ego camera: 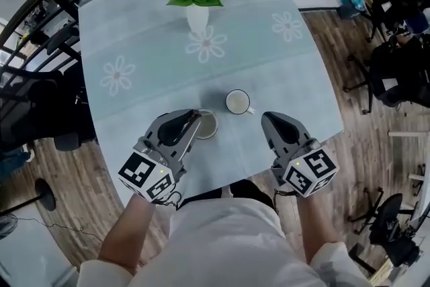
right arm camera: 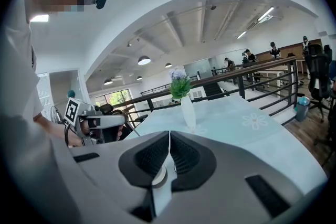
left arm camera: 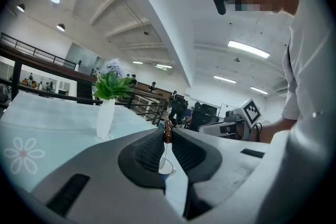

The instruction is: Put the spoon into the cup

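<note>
A white mug point(ego camera: 237, 102) with a small handle stands on the pale blue tablecloth point(ego camera: 282, 77). Just left of it is a second round cup point(ego camera: 208, 126) with a tan inside, partly under my left gripper point(ego camera: 196, 117). My left gripper point(left arm camera: 168, 132) is shut on the brown end of a spoon point(left arm camera: 168, 135), pinched at the very tips of the jaws; the rest of the spoon is hidden. My right gripper point(ego camera: 265, 117) is to the right of the mug. In its own view the right gripper point(right arm camera: 169, 135) has its jaws together with nothing between them.
A white vase point(ego camera: 197, 17) with green leaves and pale flowers stands at the far middle of the table. The table's near edge point(ego camera: 222, 185) is right behind both grippers. Black railings and chairs point(ego camera: 396, 70) surround the table on a wooden floor.
</note>
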{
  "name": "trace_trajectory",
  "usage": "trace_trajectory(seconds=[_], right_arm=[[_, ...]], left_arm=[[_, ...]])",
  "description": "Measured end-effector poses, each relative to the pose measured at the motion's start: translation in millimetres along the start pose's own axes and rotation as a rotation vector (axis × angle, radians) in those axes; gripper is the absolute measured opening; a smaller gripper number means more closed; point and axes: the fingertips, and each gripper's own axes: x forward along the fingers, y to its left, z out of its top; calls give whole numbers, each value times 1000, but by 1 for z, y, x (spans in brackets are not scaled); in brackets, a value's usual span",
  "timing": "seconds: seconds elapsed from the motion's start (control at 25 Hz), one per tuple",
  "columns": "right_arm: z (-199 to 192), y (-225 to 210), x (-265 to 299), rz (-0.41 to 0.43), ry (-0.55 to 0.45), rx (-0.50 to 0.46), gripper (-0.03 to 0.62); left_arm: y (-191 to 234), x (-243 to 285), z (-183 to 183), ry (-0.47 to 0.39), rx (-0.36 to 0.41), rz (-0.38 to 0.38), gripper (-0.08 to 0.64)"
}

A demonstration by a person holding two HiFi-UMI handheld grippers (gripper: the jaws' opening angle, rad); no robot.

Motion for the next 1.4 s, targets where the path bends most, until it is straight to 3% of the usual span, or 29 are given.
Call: trace_trajectory(seconds=[0.32, 0.8, 1.4], right_arm=[[0, -27, 18, 66, 13, 9, 23], [-11, -90, 38, 195, 86, 25, 23], [-37, -124, 44, 249, 157, 57, 23]], left_arm=[[6, 35, -8, 29, -2, 36, 57], [17, 97, -49, 116, -45, 156, 57], [23, 132, -93, 193, -105, 204, 57]])
